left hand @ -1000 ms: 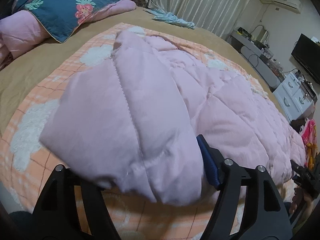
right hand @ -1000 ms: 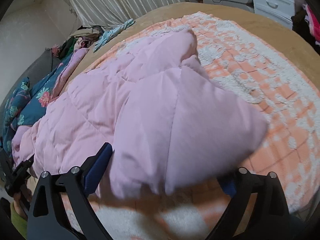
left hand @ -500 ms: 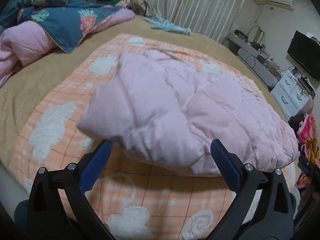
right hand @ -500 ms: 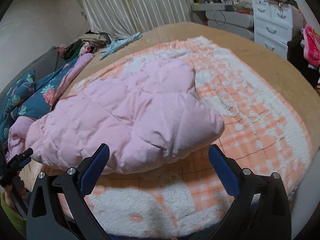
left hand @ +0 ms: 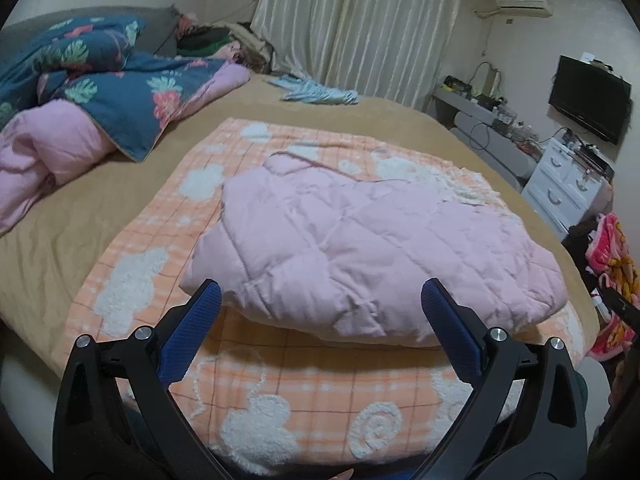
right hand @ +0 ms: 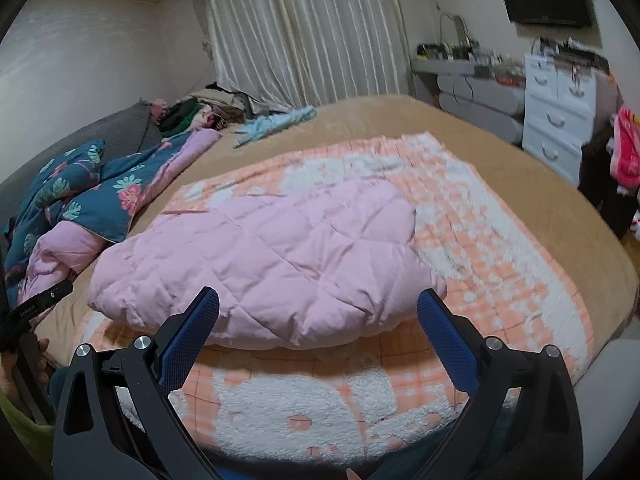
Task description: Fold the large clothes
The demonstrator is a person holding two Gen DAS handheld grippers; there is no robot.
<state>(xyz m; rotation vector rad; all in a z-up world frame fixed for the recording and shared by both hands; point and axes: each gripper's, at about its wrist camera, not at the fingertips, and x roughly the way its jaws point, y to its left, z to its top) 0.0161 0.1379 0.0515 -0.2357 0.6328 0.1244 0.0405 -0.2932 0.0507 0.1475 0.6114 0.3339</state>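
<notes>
Fingers of left gripper (left hand: 320, 310) and right gripper (right hand: 318, 312) spread wide, empty, near pink quilted coat (left hand: 360, 248) edge.

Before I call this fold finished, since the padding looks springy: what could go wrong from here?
Two risks. The pink quilted coat lies puffy, its near edge bulging above the orange checked blanket, so it may spring open. Both the left gripper and right gripper have open jaws holding nothing; pressing it flat could drag the loose blanket and skew the fold.
</notes>
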